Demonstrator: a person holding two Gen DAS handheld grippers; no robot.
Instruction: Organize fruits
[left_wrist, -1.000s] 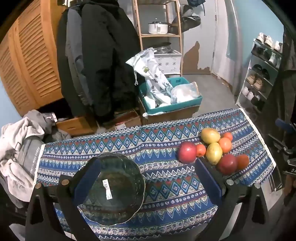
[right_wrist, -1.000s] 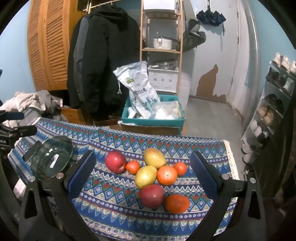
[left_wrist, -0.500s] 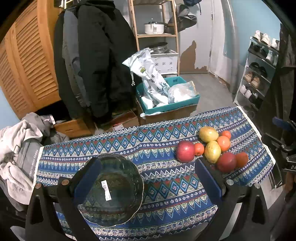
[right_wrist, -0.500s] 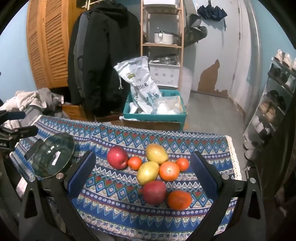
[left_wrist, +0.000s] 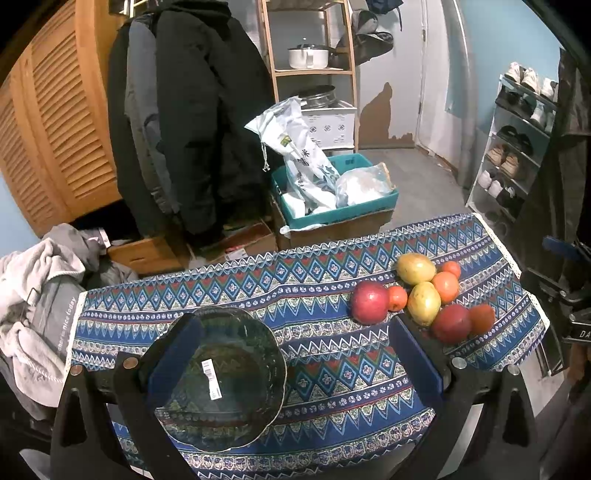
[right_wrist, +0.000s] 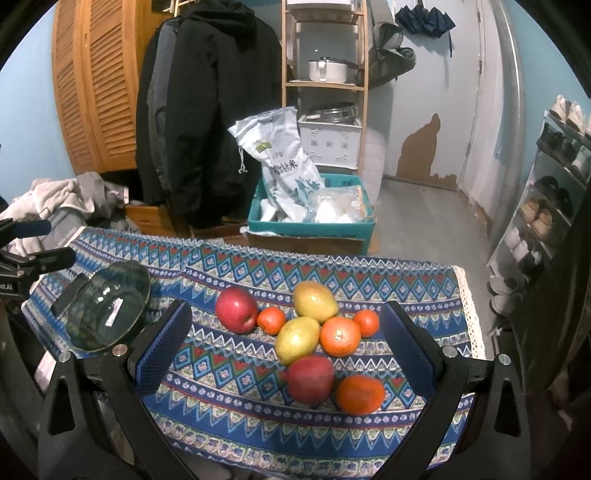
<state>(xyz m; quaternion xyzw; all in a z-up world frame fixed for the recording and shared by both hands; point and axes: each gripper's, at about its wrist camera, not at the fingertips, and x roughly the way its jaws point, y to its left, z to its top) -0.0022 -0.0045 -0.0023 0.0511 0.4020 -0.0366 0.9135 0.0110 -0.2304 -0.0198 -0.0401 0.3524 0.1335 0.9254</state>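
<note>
My right gripper (right_wrist: 284, 343) wide open, empty, hovering over fruit cluster near table's right edge. Nearest between fingers: red apple (right_wrist: 311, 377), orange fruit (right_wrist: 360, 394) touching it. Judge apples firm, waxy, likely to roll; take across widest middle. Mangoes (right_wrist: 297, 339) softer, bruise-prone; light squeeze across short axis. Small tangerines (right_wrist: 271, 320) light, easy. My left gripper (left_wrist: 291, 354) also wide open, holding nothing, above glass bowl (left_wrist: 221, 380) near table's left front corner. Bowl looks heavy, slippery, fragile; grip rim only.
</note>
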